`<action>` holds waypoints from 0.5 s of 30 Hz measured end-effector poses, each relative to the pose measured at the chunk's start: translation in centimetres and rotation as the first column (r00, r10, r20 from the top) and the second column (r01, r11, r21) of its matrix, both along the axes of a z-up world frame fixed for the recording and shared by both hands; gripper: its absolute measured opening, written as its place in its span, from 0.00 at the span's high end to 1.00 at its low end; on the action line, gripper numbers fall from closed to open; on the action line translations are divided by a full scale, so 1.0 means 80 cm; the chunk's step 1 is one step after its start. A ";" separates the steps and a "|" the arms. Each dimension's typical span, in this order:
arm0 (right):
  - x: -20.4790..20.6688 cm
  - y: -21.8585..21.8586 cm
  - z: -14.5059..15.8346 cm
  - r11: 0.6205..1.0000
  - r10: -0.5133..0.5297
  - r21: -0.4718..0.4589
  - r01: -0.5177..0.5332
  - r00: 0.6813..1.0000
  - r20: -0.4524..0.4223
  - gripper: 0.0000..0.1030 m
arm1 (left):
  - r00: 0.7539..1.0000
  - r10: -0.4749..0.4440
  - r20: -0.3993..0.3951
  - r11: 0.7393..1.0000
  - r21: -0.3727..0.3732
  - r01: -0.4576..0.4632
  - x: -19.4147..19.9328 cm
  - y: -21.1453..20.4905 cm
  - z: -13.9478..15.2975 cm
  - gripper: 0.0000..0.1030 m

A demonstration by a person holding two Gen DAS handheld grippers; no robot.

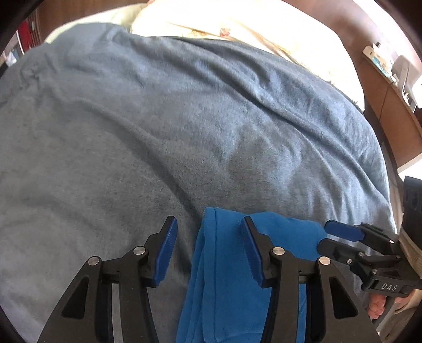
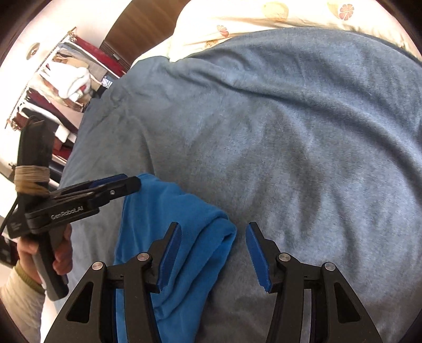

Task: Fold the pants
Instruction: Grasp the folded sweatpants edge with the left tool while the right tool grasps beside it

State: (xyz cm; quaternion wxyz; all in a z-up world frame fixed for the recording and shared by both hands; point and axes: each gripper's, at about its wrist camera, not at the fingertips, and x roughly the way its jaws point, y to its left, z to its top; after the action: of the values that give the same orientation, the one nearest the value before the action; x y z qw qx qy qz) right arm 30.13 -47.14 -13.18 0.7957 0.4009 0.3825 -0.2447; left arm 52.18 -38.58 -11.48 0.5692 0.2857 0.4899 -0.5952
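The left gripper [image 1: 208, 253] is hanging over the near edge of the bed, its jaws standing part-way apart with nothing pinched between them. One blue pad is sitting over bare blanket [image 1: 184, 118]; the other is lying over the pants [image 1: 224, 263] without pressing on the cloth, as far as the left wrist view is showing. The last two readings of its gap are differing very little, so the jaws are holding roughly steady.

The pants are lying on the grey-blue blanket at the near side of the bed, between the two tools. They are showing as a narrow, stacked strip with several layered edges running lengthwise and a rounded fold at the far end. In the right wrist view the same bundle [image 2: 168, 227] is sitting compact, with doubled thickness at its right edge.

The right gripper [image 2: 213, 253] is hovering just to the right of that edge. Its jaws are likewise standing part-way apart and empty; the left pad is overlapping the cloth in the picture, the right pad is over blanket.

Judging from this layout, at least one lengthwise fold is already completed and both tools are clear of the cloth. The near end of the pants is hidden under the tools, so whether a final crosswise fold is remaining cannot be told. A patterned pillow [image 2: 263, 21] is resting at the far end, well apart.
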 end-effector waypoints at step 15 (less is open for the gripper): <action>0.013 -0.002 -0.027 0.999 0.033 -0.013 -0.034 0.999 -0.038 0.51 | 0.993 -0.083 -0.086 0.996 0.009 0.085 -0.001 -0.021 -0.034 0.66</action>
State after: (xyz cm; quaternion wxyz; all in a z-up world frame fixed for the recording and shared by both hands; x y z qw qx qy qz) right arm 31.19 -47.32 -15.31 0.7950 0.3842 0.4026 -0.2414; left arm 52.13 -40.24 -14.18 0.5203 0.2839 0.5052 -0.6273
